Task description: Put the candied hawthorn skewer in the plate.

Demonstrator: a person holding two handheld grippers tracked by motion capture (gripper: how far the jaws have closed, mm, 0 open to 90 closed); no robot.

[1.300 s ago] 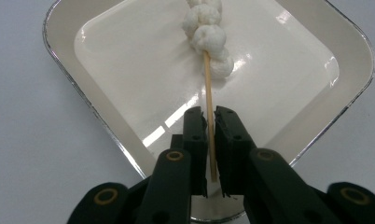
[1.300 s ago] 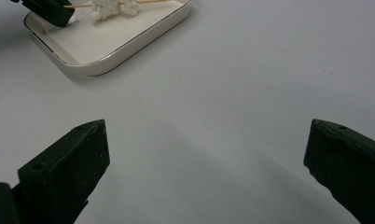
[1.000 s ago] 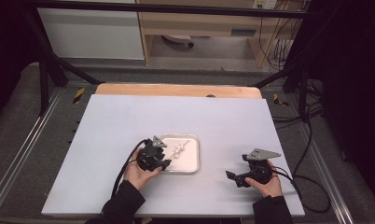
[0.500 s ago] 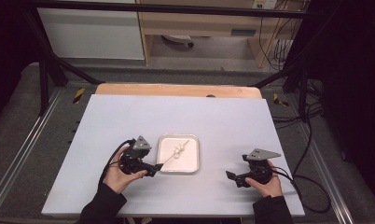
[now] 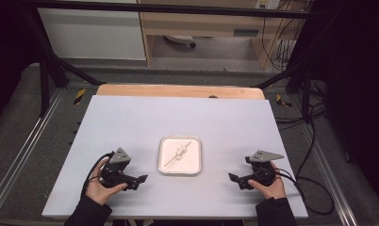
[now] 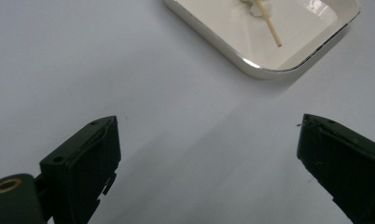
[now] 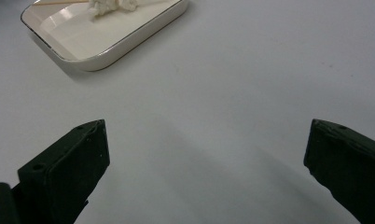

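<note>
L gripper [image 5: 141, 179] sits on the table [image 5: 131, 122] just left of the white tray [image 5: 165, 165], held in the person's left hand [image 5: 100, 188], grey plate on top, cable looping off behind it. Its jaws have just been opening & now stand wide apart w/ nothing between them; in the left gripper view there's bare table surface btwn the two black jaws [image 6: 209, 154], tray corner [image 6: 251, 67] ahead & a bit to the side, apart from the jaws.

Tray is a shallow rounded-rectangle dish, roughly mid-table, nearer the person's edge. Inside it: a thin wooden skewer [image 5: 178, 153] lying diagonally, w/ small white lumps [image 5: 180, 151] bunched around its middle. Can't tell if the lumps are threaded on the stick or just lie against it. Left gripper view shows the skewer's bare end [image 6: 269, 25] resting on the tray floor.

R gripper [image 5: 231, 178] is right of the tray, a little further from it than the L one, resting on the table in the right hand [image 5: 267, 184]. Jaws spread wide, empty; right gripper view shows blank table btwn them [image 7: 206, 154], tray [image 7: 97, 58] ahead near the top edge, not touching.
</note>
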